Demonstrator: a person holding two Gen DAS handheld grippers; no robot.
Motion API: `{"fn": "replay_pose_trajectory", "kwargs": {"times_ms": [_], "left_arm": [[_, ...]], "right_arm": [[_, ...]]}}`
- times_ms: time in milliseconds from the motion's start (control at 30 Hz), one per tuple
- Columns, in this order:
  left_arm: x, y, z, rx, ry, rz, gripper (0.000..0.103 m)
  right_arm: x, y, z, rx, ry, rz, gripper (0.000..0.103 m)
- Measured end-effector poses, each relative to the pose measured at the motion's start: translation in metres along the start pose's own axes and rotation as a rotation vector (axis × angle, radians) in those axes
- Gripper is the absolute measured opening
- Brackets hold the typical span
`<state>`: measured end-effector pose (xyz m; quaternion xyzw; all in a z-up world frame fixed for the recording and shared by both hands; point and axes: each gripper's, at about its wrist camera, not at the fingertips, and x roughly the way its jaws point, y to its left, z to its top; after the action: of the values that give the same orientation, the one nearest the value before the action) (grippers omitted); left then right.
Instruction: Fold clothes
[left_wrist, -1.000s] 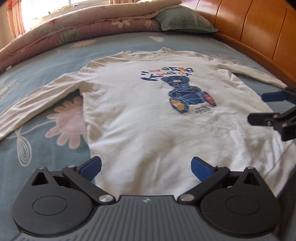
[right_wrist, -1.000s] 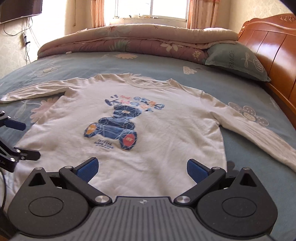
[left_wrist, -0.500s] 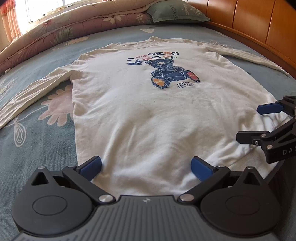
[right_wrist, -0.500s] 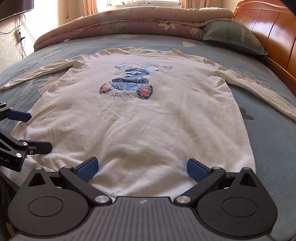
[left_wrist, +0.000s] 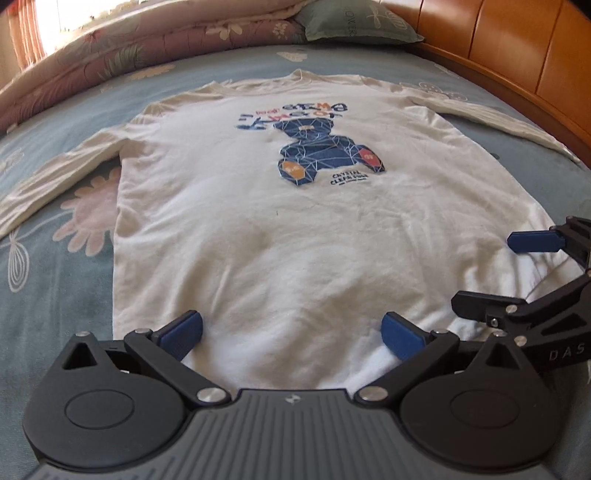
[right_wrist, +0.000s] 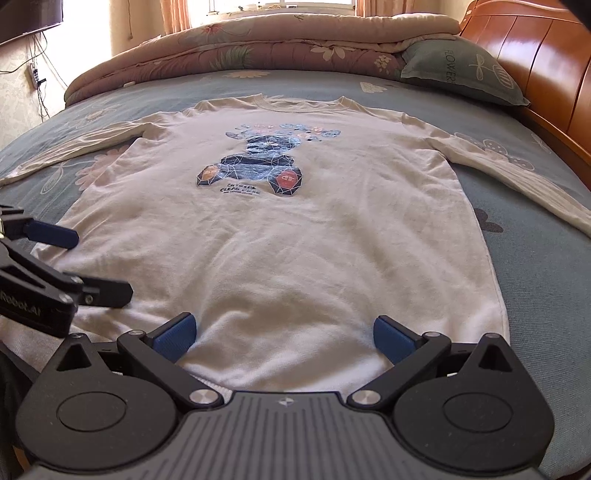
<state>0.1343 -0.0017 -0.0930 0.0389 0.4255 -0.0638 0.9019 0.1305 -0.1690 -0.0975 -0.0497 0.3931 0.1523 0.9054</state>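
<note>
Lying flat and face up on the bed (left_wrist: 48, 266), a white long-sleeved shirt (left_wrist: 280, 236) is spread with its neck toward the far pillow (right_wrist: 461, 70) and its bottom hem at the near edge, right in front of both cameras. A blue bear print (right_wrist: 255, 166) with small lettering sits on the chest. Both sleeves stretch out sideways across the blue flowered sheet; the one on the right side of the right wrist view runs toward the wooden headboard (right_wrist: 535, 59). A folded pink quilt (right_wrist: 258, 48) lies along the far end of the bed, under a bright window.

The left hand-held gripper (left_wrist: 291, 332) hovers low over the hem with its blue pads wide apart and nothing between them; shirt fabric shows in the gap. The right hand-held gripper (right_wrist: 284, 334) sits just beside it, also spread wide and holding nothing, over the hem near the shirt's right bottom corner. Each one shows at the side of the other's view: the right one enters the left wrist view from the right edge, and the left one enters the right wrist view from the left edge, both with fingers parted above the cloth. Whether any pad touches the fabric cannot be told.
</note>
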Motion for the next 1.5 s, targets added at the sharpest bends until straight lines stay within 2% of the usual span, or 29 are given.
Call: {"fn": "replay_pose_trajectory", "kwargs": {"times_ms": [233, 300, 400, 600, 700, 833, 967, 1100, 1300, 1500], "left_arm": [[-0.019, 0.011, -0.011, -0.046, 0.029, -0.010, 0.102], [-0.021, 0.013, -0.003, -0.064, 0.055, -0.032, 0.102], [-0.019, 0.016, 0.022, -0.075, 0.010, -0.085, 0.102], [0.021, 0.029, 0.066, -0.044, -0.040, -0.088, 0.102], [0.047, 0.040, 0.072, -0.039, -0.018, -0.085, 0.102], [0.057, 0.051, 0.079, -0.009, -0.046, -0.131, 0.102], [0.062, 0.062, 0.079, -0.012, -0.067, -0.186, 0.102], [0.059, 0.063, 0.078, 0.017, -0.062, -0.207, 0.102], [0.054, 0.061, 0.078, 0.021, -0.060, -0.213, 0.102], [0.043, 0.043, 0.075, 0.073, -0.083, -0.227, 0.102]], "right_arm": [[-0.006, -0.004, -0.013, 0.015, -0.049, 0.010, 0.103], [-0.009, -0.005, -0.016, 0.013, -0.061, 0.014, 0.103], [-0.013, -0.006, -0.021, 0.009, -0.078, 0.021, 0.103], [-0.022, -0.008, -0.030, 0.002, -0.111, 0.035, 0.103], [-0.026, -0.009, -0.034, -0.002, -0.128, 0.042, 0.103], [-0.036, -0.006, -0.021, -0.022, -0.168, 0.057, 0.103], [-0.019, 0.000, 0.018, -0.041, -0.198, 0.005, 0.103], [0.012, -0.001, 0.042, -0.033, -0.150, -0.093, 0.103], [-0.003, -0.005, 0.011, 0.018, -0.102, -0.102, 0.103], [-0.017, -0.010, -0.020, 0.069, -0.055, -0.110, 0.103]]}}
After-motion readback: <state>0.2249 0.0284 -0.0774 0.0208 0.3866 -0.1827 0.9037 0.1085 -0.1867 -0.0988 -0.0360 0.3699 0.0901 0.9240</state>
